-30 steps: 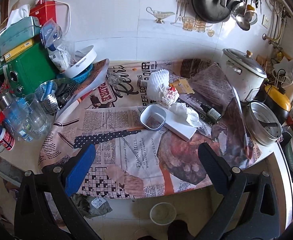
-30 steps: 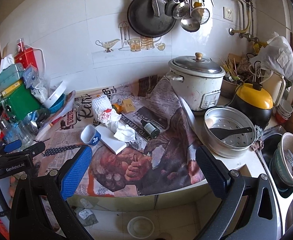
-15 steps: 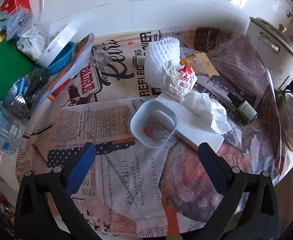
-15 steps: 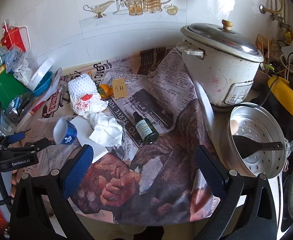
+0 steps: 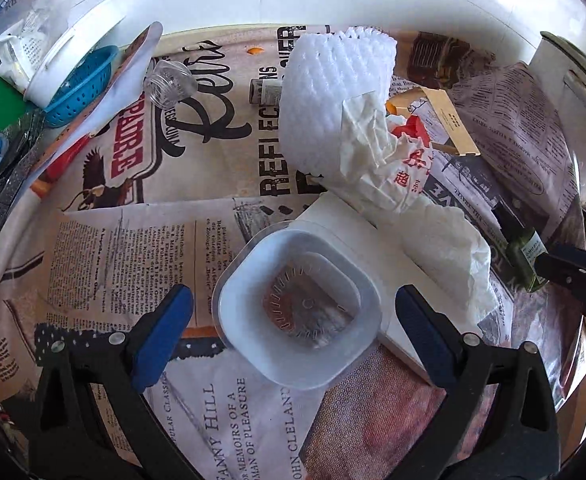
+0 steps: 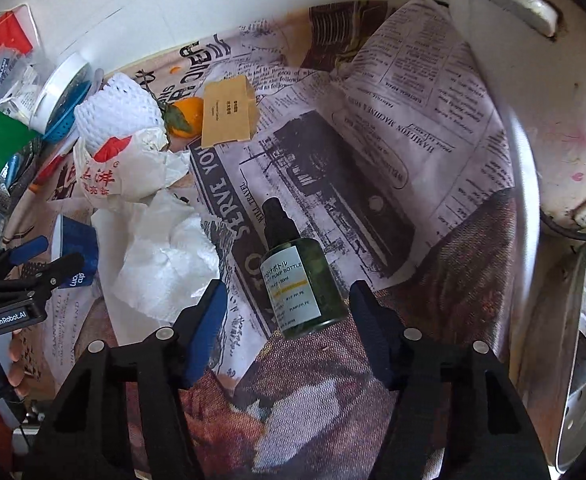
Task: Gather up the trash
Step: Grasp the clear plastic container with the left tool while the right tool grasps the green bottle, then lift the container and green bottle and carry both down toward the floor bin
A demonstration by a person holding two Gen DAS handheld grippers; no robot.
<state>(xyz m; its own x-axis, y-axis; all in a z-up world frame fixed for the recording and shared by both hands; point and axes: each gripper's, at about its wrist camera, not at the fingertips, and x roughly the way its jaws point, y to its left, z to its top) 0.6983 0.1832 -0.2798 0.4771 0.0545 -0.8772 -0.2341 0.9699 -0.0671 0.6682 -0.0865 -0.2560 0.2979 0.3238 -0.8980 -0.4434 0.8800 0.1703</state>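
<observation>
Both tools just dropped in close, jaws wide, holding nothing: left tool [image 5: 293, 320] now straddles the plastic cup [image 5: 297, 312], right tool [image 6: 287, 312] brackets the green bottle [image 6: 303, 276] lying on the desk [image 6: 373, 200]. Crumpled tissue [image 6: 165, 264] sits beyond. Looks like grabs come next.

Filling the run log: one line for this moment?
left gripper: open, over empty white plastic cup | right gripper: open, straddling lying dark green pump bottle | nothing grasped
</observation>
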